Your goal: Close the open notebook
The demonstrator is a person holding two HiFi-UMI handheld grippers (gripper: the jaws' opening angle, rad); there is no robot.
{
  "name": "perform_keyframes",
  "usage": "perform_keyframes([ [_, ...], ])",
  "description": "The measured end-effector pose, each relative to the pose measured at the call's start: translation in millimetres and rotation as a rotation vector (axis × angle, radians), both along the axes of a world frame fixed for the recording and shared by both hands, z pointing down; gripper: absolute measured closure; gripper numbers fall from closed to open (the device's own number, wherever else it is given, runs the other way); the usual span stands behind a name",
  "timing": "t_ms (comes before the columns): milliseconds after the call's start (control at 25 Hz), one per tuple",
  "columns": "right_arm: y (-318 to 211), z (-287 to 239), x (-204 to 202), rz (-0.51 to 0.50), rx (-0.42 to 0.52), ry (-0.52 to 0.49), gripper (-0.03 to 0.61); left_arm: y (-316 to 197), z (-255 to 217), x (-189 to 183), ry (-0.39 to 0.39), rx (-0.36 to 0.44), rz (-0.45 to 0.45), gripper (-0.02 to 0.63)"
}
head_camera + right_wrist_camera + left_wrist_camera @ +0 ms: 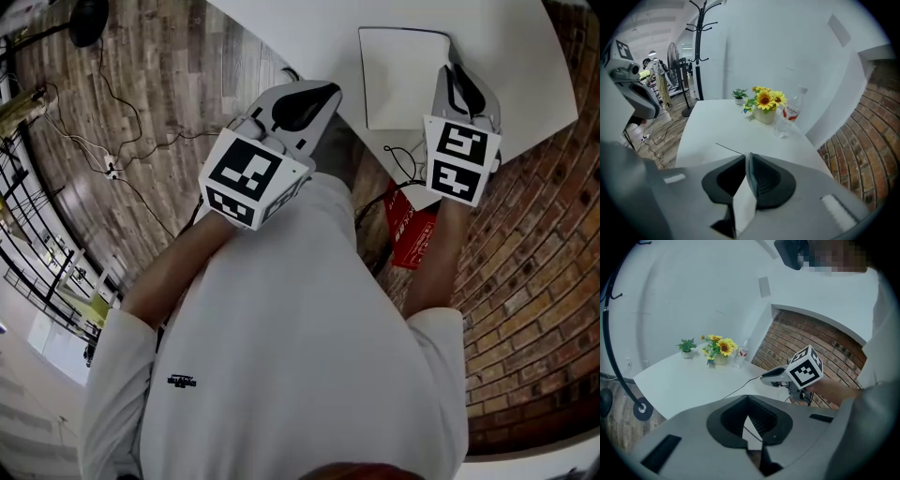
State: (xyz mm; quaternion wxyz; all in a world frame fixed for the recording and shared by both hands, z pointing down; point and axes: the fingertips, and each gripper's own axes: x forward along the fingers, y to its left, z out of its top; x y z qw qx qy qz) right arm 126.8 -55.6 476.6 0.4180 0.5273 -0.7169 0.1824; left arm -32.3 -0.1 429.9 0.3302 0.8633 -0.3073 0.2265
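The notebook [401, 80] lies flat on the white table [309, 28], near the edge closest to the person. It is a plain white rectangle with a thin dark line along its far edge. No second page or raised cover shows, and cover or page cannot be told apart.

The right gripper [457, 80] hangs at the notebook's right edge. Its jaws stand only a sliver apart with nothing between them. In the right gripper view the notebook's dark edge shows just ahead of the tips.

The left gripper [317, 97] is over the table's near edge, left of the notebook and apart from it, with its jaw tips closed together and empty.

Sunflowers [765, 101] stand at the table's far end.
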Motion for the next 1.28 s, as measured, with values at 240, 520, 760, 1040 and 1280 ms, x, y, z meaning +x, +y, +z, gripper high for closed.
perform_keyframes([
  [240,0,3,-17,0.039,0.009,0.018,0.508,-2,3,-19,0.004,-0.004,0.014,0.604],
  [520,4,0,-33,0.104,0.017,0.016,0.499,-1,1,-34,0.008,-0.007,0.043,0.604],
  [760,6,5,-46,0.144,0.009,0.036,0.491,-7,0,-41,0.017,-0.011,0.055,0.604],
  [1040,-2,4,-46,0.219,0.046,0.094,0.477,-18,2,-51,0.011,-0.013,0.055,0.604],
  [1280,-4,8,-59,0.245,0.069,0.125,0.475,-25,5,-61,0.01,-0.019,0.046,0.604],
])
